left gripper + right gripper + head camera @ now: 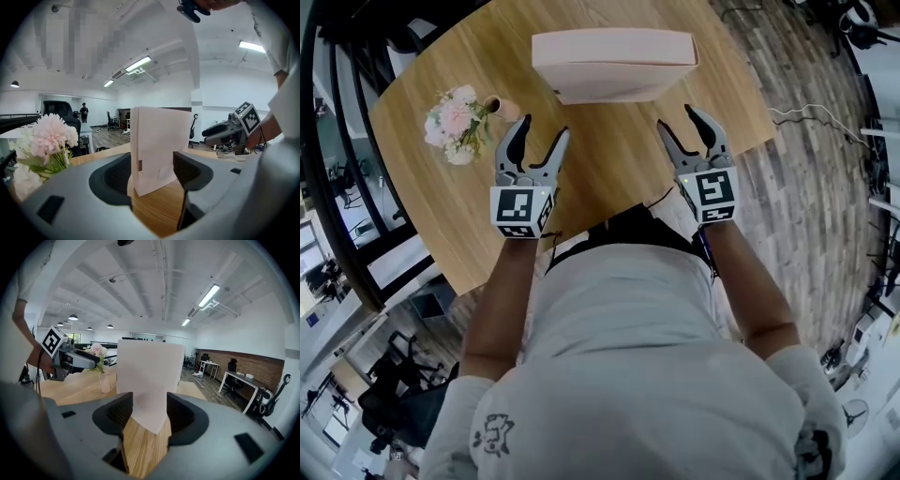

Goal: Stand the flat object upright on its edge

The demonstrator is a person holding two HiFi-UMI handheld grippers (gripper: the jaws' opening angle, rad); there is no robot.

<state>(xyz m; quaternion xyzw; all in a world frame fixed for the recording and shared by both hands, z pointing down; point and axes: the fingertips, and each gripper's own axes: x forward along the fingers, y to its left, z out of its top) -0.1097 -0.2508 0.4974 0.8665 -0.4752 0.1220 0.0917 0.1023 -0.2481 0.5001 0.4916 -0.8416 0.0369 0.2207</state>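
Box: pale flat box [614, 64] stood upright on its edge on the table [609, 178].
Left tool [544, 127]: jaws apart, holding nothing, short of the box.
Right tool [677, 118]: likewise.

Grey plank floor [825, 197] surrounds the wooden table [609, 169]. Strip lights [209, 295] cross a white ceiling [140, 282], and desks [239, 378] line a brick wall [243, 361].

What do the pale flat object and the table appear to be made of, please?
Pale flat object: probably cardboard or paperboard, matte; crisp folded edges, no glare. Table: wood or wood-look laminate, satin; straight light-brown grain lines.
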